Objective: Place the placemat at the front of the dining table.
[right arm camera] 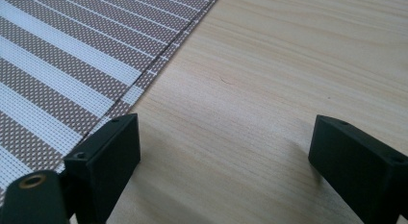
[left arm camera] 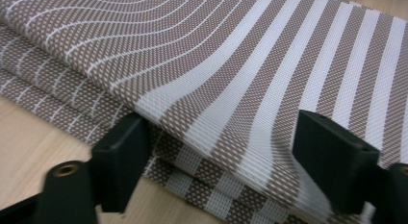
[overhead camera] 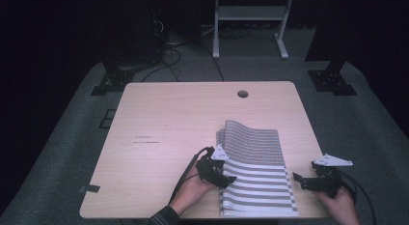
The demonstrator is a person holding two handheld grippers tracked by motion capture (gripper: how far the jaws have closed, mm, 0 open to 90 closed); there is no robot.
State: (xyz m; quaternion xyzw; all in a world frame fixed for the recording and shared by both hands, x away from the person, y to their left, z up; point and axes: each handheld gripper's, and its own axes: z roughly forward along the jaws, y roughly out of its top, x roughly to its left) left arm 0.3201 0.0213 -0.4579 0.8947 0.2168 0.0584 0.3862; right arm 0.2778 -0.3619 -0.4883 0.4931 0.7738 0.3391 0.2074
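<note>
A folded brown-and-white striped cloth (overhead camera: 255, 167) lies on the right half of the wooden table (overhead camera: 169, 133), several layers thick, its far end humped up. My left gripper (overhead camera: 225, 179) is at the cloth's left edge, open, its jaws straddling the stacked layers (left arm camera: 226, 113) without closing on them. My right gripper (overhead camera: 300, 179) sits just off the cloth's right edge, open, over bare wood (right arm camera: 250, 123). The striped cloth (right arm camera: 72, 75) lies to the left of its left jaw.
A round cable hole (overhead camera: 242, 94) is near the table's far edge. A small dark clip (overhead camera: 90, 189) hangs at the front left corner. White frame legs (overhead camera: 248, 22) and cables stand on the floor behind the table.
</note>
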